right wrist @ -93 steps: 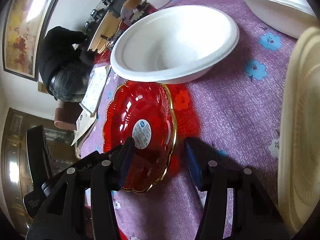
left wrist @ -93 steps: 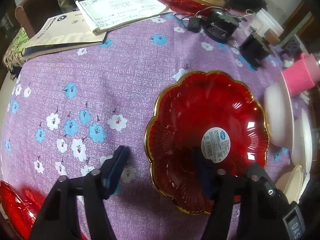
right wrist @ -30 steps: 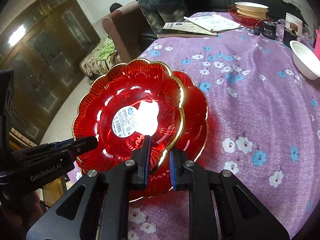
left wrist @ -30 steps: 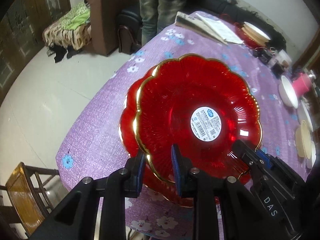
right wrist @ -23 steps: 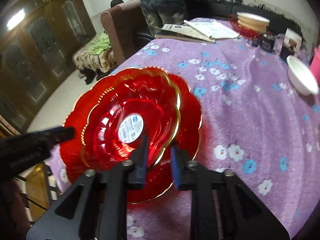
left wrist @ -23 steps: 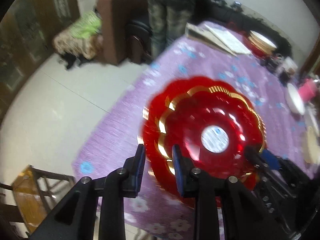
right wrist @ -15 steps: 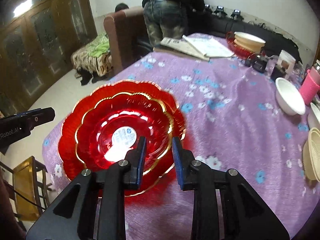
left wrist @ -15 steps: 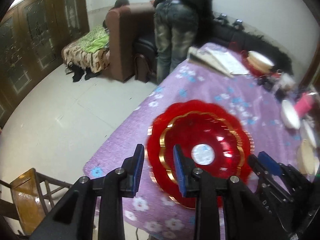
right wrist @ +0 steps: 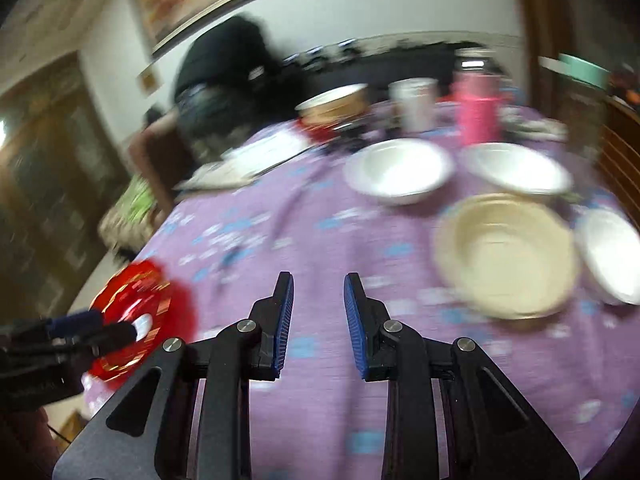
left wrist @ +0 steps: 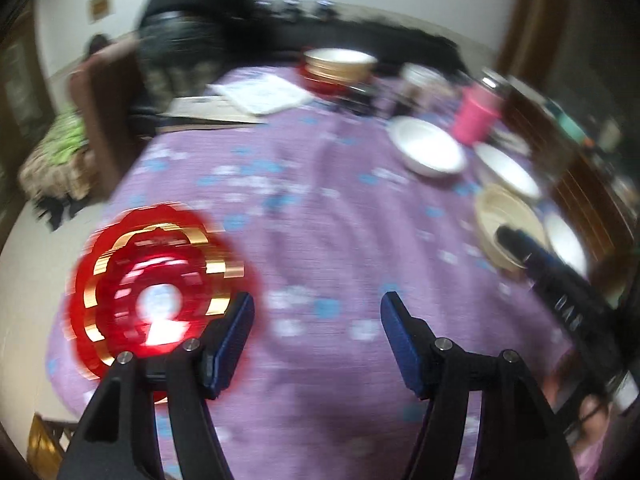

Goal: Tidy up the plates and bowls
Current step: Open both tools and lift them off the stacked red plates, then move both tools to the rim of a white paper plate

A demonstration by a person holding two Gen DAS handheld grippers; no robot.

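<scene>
Both views are blurred by motion. The stacked red plates with gold rims lie at the near left corner of the purple flowered table; they also show in the right wrist view. My left gripper is open and empty above the table, right of the red stack. My right gripper is open and empty over the table's middle. White bowls and a cream plate lie to the right. In the left wrist view a white bowl and the cream plate show.
A pink cup, a white cup, papers and a far stack of cream plates on a red one crowd the table's back. A person in black bends beyond the table. A white plate lies at far right.
Both grippers have let go of the red plate, now lying on the other red plate, and opened. Both have lifted away and swung right toward the white bowls.
</scene>
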